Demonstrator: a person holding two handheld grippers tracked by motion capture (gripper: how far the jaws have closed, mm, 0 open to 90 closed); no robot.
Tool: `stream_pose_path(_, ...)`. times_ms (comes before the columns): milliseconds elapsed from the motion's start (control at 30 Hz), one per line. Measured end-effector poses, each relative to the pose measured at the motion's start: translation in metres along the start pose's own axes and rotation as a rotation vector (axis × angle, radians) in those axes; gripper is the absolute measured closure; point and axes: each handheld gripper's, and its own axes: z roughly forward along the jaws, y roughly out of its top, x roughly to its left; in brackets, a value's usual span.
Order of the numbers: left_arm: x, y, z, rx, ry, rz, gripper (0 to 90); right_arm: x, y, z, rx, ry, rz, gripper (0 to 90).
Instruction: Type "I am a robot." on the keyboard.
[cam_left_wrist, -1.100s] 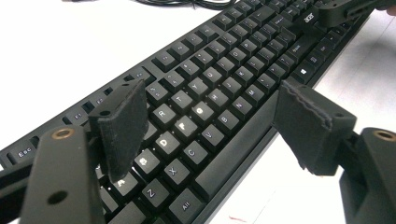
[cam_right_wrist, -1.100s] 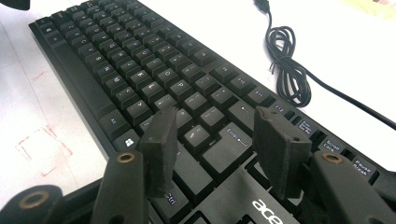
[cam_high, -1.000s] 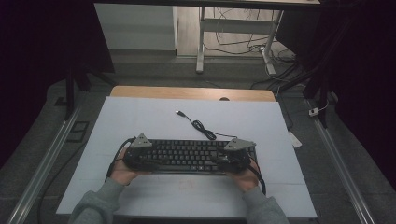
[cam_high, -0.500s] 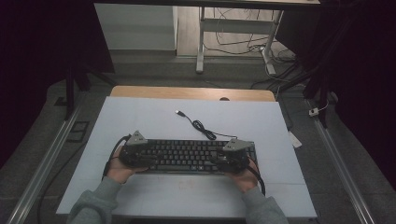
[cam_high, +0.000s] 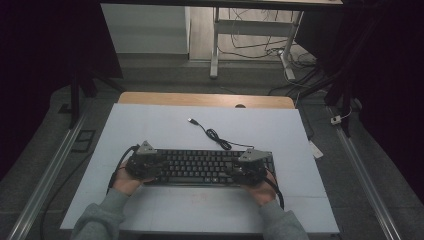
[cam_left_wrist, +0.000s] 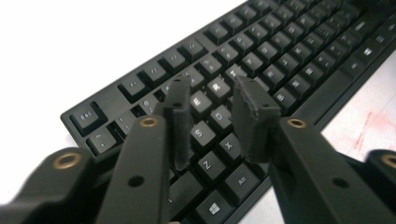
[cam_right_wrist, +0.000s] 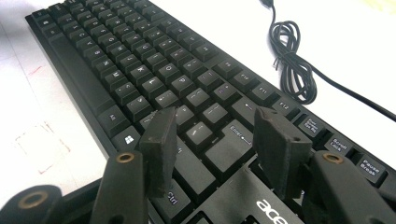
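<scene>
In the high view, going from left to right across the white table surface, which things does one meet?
Left gripper → black keyboard → right gripper. The coiled USB cable lies behind the keyboard, so its place in this order is unclear.

The setting looks like a lab or recording workroom rather than a home. A plain wooden table (cam_high: 205, 99) carries a pale blue-white mat (cam_high: 150, 125) as its working surface. Metal rails (cam_high: 42, 185) run along the grey floor at 9 o'clock and 3 o'clock of the table. At 12 o'clock a white desk frame (cam_high: 215, 45) stands over loose tangled cables (cam_high: 260, 47), with a pale cabinet (cam_high: 145, 27) at 11 o'clock. Dark curtains (cam_high: 45, 50) close off both sides, at 10 and 2 o'clock. A small white plug (cam_high: 336, 119) lies on the floor at 2 o'clock.
</scene>
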Motion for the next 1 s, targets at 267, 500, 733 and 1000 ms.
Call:
stream_pose_path(267,0.0041,-0.0034,0.0024,0.034,0.012,0.0,88.1,0.0002,0.0001,0.0002,0.006,-0.003,-0.007,49.7)
stream_pose_path(500,0.0072,-0.0066,0.0069,0.069,0.02,-0.004,88.7,0.0,0.0,0.0001,0.007,-0.007,-0.005,49.7)
stream_pose_path(733,0.0086,-0.008,0.0073,0.077,0.025,-0.013,88.7,0.0,0.0,0.0003,0.01,-0.01,-0.007,49.5)
stream_pose_path(1000,0.0102,-0.0099,0.0099,0.093,0.031,-0.014,88.7,-0.0001,0.0,0.0004,0.01,-0.01,-0.008,49.5)
